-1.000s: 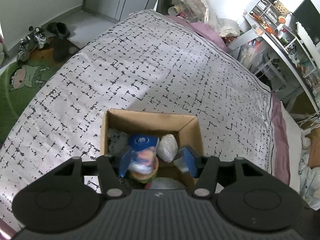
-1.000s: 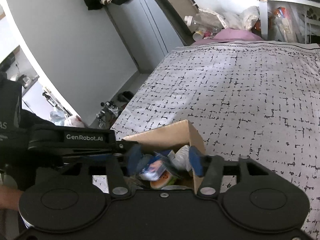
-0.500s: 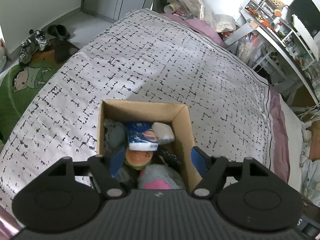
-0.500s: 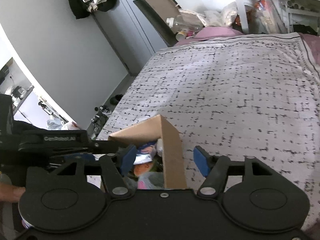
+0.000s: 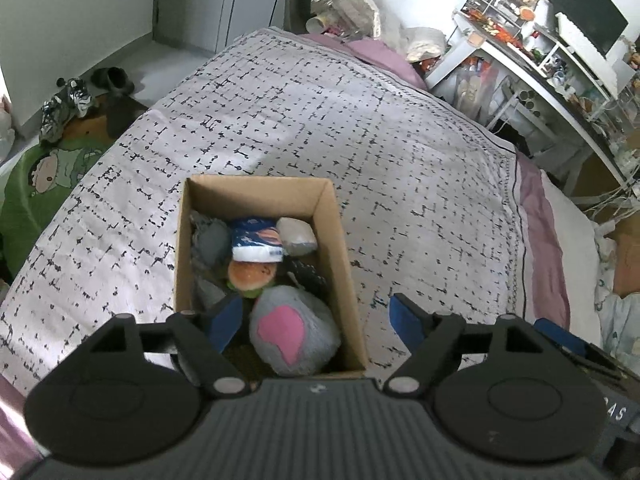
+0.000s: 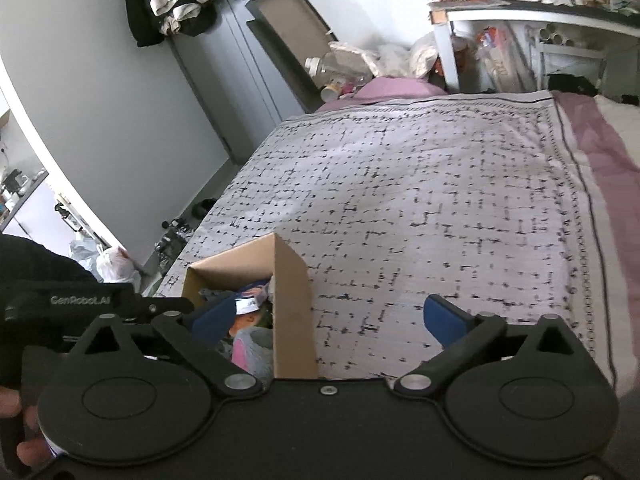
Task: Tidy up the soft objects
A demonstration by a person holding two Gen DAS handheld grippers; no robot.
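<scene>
Nearest the left wrist camera, the left gripper [image 5: 316, 318] has its jaws spread wide and holding nothing; one blue pad hangs inside the cardboard box [image 5: 347, 280], the other outside its right wall. The right gripper [image 6: 328, 320] is likewise released, its jaws straddling the box's near corner. "GenRobot.AI" is printed on the left gripper's body in the right wrist view.

The box sits on the bed [image 5: 400, 168] and holds the soft things: a grey plush with a pink patch [image 5: 292, 330] closest, then an orange-and-green plush [image 5: 252, 276], a dark item [image 5: 310, 274] beside it, a blue-and-white pack [image 5: 257, 240] whose print is too small to read, a grey cloth [image 5: 210, 242] to its left and a pale grey pouch [image 5: 297, 236] to its right.

Farther off, shoes [image 5: 64, 106] lie on the floor beside a green cartoon mat [image 5: 36, 184], and a cluttered white shelf [image 5: 532, 52] stands past the bed.
</scene>
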